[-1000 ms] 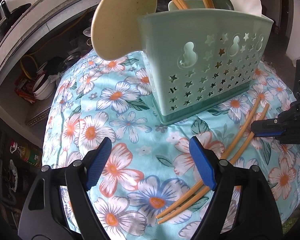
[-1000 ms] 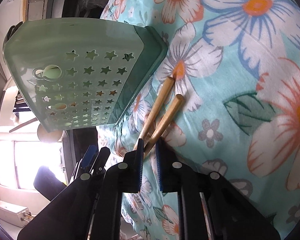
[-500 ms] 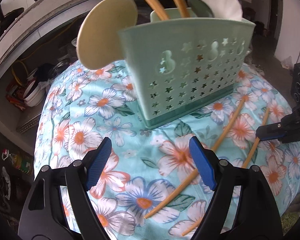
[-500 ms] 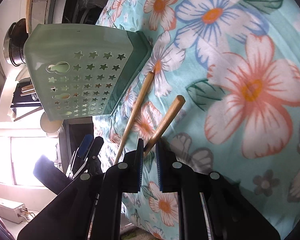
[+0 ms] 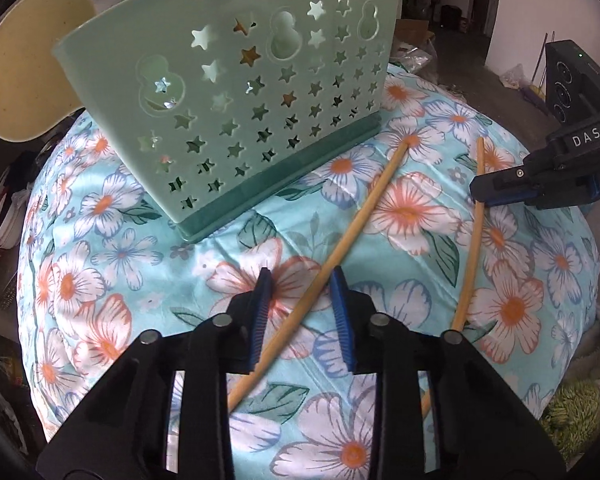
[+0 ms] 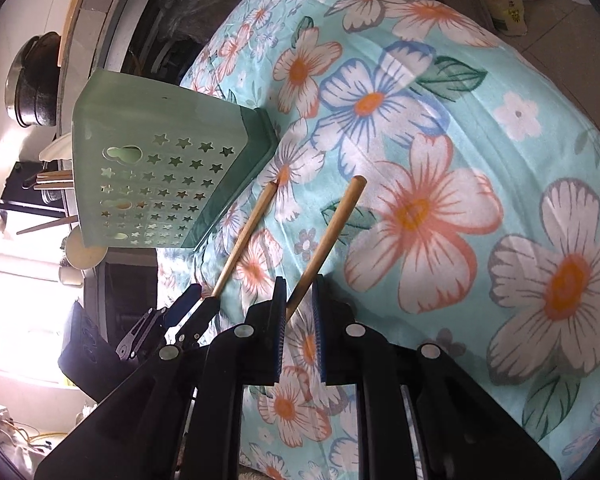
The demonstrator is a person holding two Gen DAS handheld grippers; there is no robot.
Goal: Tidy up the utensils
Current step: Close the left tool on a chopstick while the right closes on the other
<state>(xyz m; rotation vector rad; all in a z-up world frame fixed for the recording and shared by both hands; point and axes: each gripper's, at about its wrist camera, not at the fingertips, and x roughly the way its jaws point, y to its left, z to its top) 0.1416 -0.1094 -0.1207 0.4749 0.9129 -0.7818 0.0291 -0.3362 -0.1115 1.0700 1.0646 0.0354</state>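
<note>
Chopsticks now apart: left tongs [image 5: 302,312] closing around one [image 5: 340,248], right tongs [image 6: 298,312] clenching other [image 6: 328,236].

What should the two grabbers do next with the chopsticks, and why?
Probably the left gripper should finish closing: its jaws are closing around a chopstick lying on the flowered cloth, not yet pinching it. The right gripper already holds the other chopstick, and the green holder stands close behind, so both sticks could go in after that.
</note>
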